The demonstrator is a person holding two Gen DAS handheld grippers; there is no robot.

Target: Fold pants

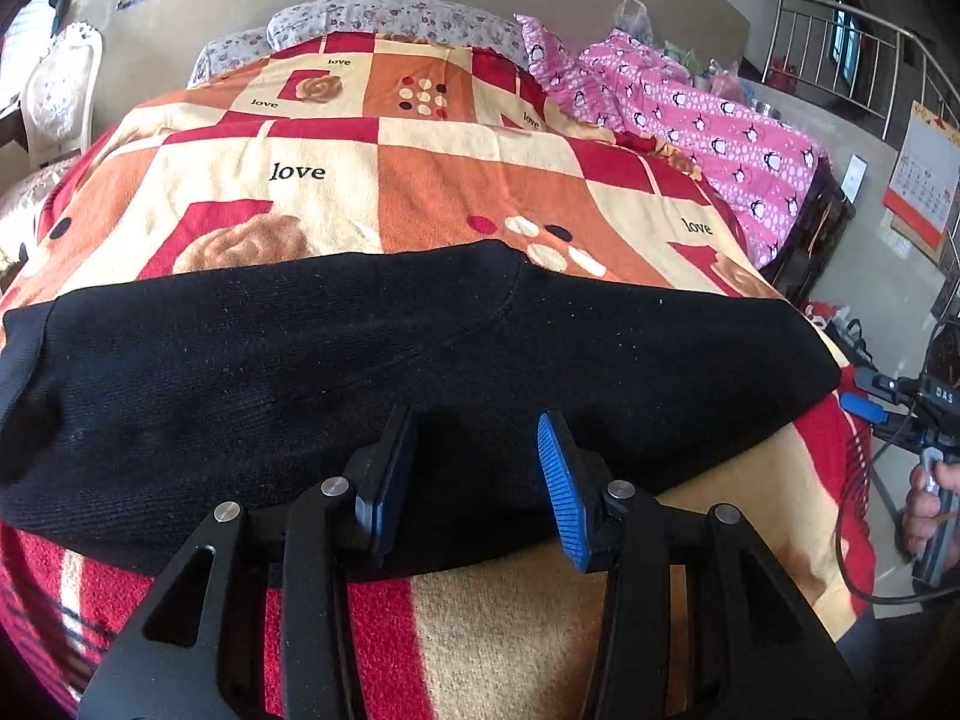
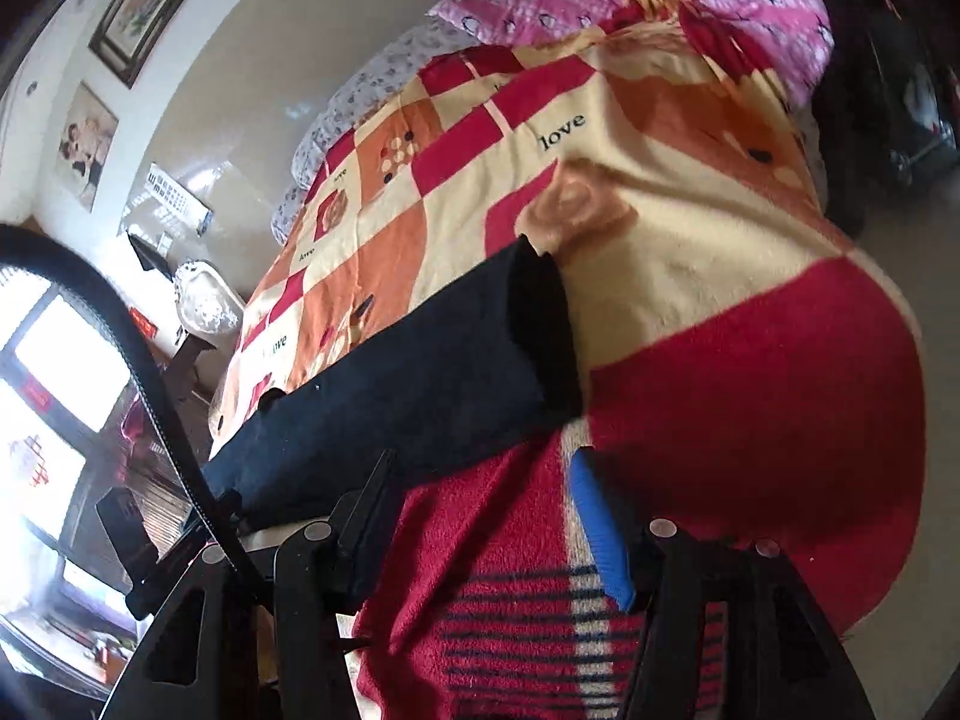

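Note:
Black pants (image 1: 360, 372) lie flat in a long folded band across the patterned blanket (image 1: 336, 192) on the bed. My left gripper (image 1: 480, 480) is open and empty, hovering over the near edge of the pants at their middle. In the right wrist view the pants (image 2: 420, 372) run from lower left to a cuffed end near the centre. My right gripper (image 2: 480, 516) is open and empty, over the red blanket (image 2: 750, 408) just below that end. The right gripper also shows in the left wrist view (image 1: 918, 420) at the far right, off the bed's edge.
A pink penguin quilt (image 1: 708, 120) is bunched at the bed's far right. Floral pillows (image 1: 384, 15) lie at the head. A white chair (image 1: 54, 96) stands left of the bed. A railing (image 1: 864, 48) and tiled floor are to the right.

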